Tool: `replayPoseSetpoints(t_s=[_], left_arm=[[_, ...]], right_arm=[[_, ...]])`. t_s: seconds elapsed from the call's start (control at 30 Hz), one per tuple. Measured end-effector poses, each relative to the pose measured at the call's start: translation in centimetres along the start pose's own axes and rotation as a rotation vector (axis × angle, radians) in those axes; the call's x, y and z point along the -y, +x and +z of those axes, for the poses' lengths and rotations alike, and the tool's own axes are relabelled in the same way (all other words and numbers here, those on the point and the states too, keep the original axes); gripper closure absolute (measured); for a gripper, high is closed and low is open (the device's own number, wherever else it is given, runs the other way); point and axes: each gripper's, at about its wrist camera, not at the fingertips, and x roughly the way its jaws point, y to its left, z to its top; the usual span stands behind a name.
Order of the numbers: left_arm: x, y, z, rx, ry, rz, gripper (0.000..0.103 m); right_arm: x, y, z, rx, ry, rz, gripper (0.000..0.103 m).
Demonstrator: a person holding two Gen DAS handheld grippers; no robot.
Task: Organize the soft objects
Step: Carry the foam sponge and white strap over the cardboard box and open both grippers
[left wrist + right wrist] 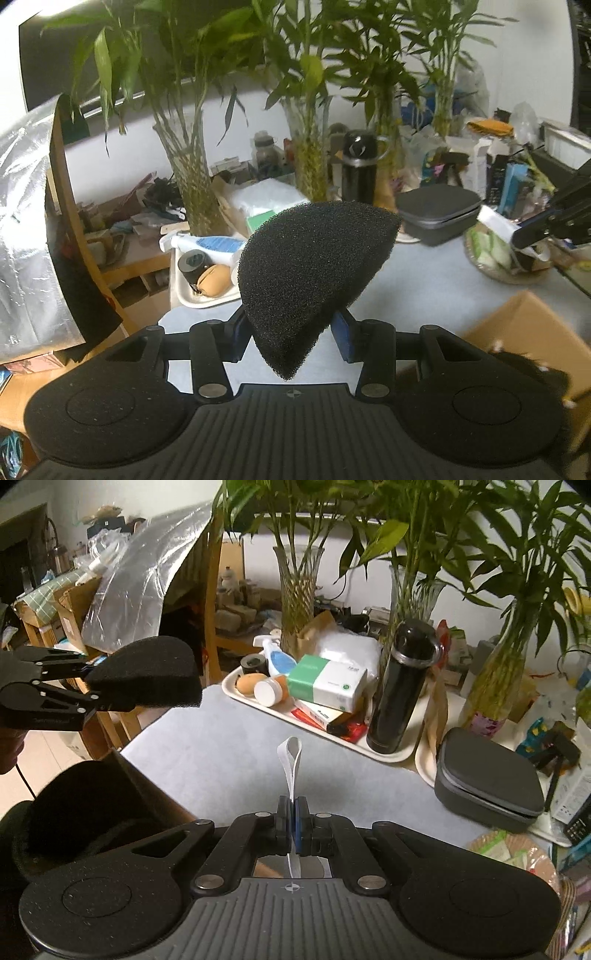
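My left claw [291,332] is clenched on a black sponge [314,273], a half-round wedge of open foam held up over the grey table [221,746], to the left of the cardboard box [147,794] at the table's near corner. The pads bite its narrow lower end, so the broad part stands free above them. I judge it very light and springy; it squashes where I pinch it, so a hold near the thick middle would sit steadier than this tip grip. My right claw [294,821] is shut tight on a thin white strap [290,760] whose loop sticks up ahead of the fingers, just right of the box. The strap looks limp and slick; gripped flat across its width it should not slide. Inside the box lies something dark and soft that I cannot make out.
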Motion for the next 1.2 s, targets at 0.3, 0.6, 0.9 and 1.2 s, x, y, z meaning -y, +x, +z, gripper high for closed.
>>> replayPoseSetpoints(t_s=[0.3, 0.6, 0.9, 1.2], left_arm=[[1.7, -4.1, -0.3, -0.049, -0.065, -0.04, 0.059], [3.3, -5.9, -1.6, -0.1, -0.075, 0.007, 0.059], [6.1, -5.2, -3.0, -0.157, 0.012, 0.087, 0.051], [4.8, -7.2, -4.6, -0.127, -0.108, -0.153, 0.025]], right_arm=[[-1.7, -3.4, -1.2, 0.031, 0.007, 0.015, 0.099], [-3.3, -5.6, -1.9, 0.048, 0.002, 0.024, 0.099], [-4.7, -6.5, -2.8, 0.053, -0.005, 0.045, 0.099], [-4.8, -7.3, -4.1, 0.043, 0.007, 0.058, 0.099]])
